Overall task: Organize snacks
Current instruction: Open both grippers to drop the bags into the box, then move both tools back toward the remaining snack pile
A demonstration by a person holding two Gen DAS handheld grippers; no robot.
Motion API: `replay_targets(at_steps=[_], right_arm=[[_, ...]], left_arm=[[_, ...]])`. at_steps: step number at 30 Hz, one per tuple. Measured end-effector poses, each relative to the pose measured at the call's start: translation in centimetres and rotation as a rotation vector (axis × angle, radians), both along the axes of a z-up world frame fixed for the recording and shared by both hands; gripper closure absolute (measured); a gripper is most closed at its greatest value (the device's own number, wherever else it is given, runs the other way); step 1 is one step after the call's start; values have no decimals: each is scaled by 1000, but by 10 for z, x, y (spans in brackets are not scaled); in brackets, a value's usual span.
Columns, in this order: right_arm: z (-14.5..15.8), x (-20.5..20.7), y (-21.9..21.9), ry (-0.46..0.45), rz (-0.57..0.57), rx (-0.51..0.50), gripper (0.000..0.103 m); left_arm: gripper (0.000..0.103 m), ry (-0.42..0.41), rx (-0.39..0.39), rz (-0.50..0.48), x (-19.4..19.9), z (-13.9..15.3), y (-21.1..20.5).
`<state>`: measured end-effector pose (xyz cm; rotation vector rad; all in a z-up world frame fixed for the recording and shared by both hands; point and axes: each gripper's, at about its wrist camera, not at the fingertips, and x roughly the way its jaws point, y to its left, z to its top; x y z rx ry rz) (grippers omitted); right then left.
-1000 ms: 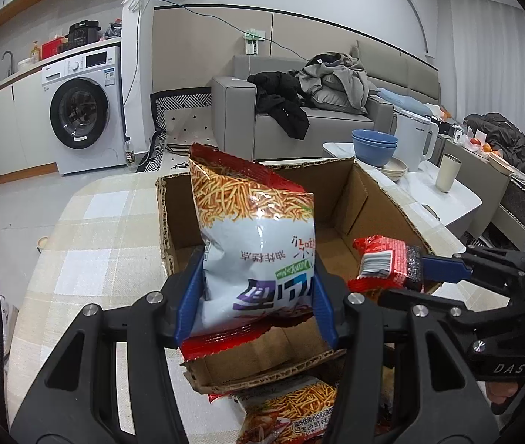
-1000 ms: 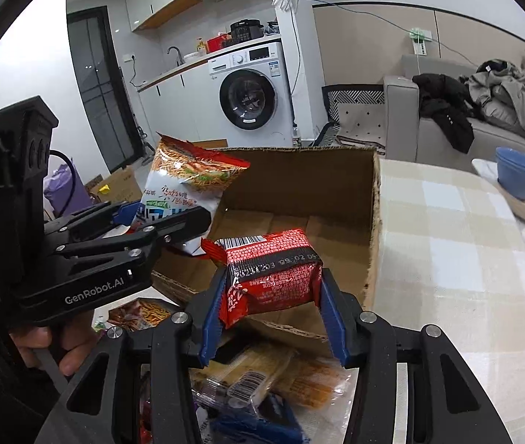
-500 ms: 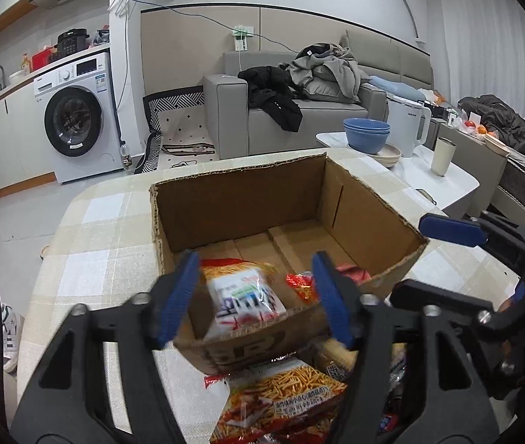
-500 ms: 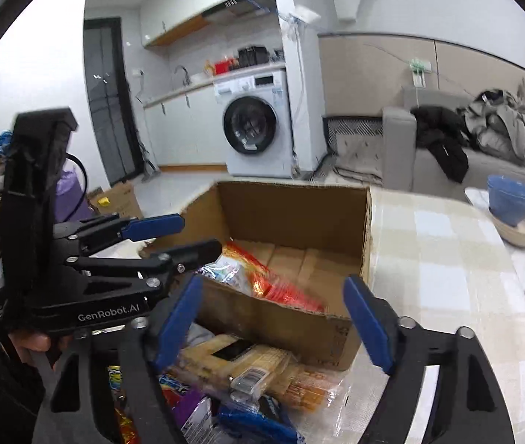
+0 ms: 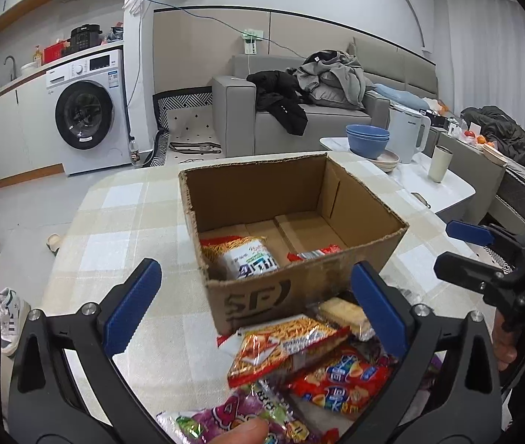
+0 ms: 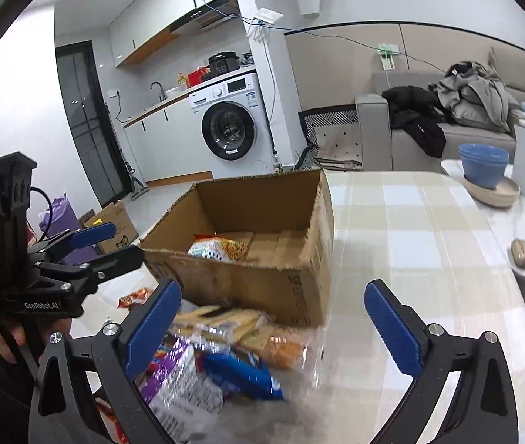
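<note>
Now both the left gripper (image 5: 255, 298) and right gripper (image 6: 273, 320) gape empty before the cardboard box (image 5: 262, 298) rim.

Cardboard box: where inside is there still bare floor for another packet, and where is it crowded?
In the cardboard box, the far half of the floor, along the back wall and right wall, is bare. The near side holds the white noodle-snack bag on the left and the red packet beside it. The loose snack pile crowds the tablecloth in front of the box.

Open box top, crowded near edge

The cardboard box (image 5: 262, 296) is open above, its far floor bare; loose snack packets (image 5: 299, 351) crowd its near wall; checked tablecloth (image 6: 410, 229) beside it lies free.
</note>
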<state>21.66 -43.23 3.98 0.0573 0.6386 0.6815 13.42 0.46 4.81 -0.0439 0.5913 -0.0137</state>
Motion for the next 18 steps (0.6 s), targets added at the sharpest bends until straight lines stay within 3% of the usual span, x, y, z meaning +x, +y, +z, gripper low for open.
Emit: replay_targets(at_steps=[18], right_arm=[[-24,-36,-12,80,18,-28,1]], left_arm=[[1,88,-22,43,-75,-34,21]])
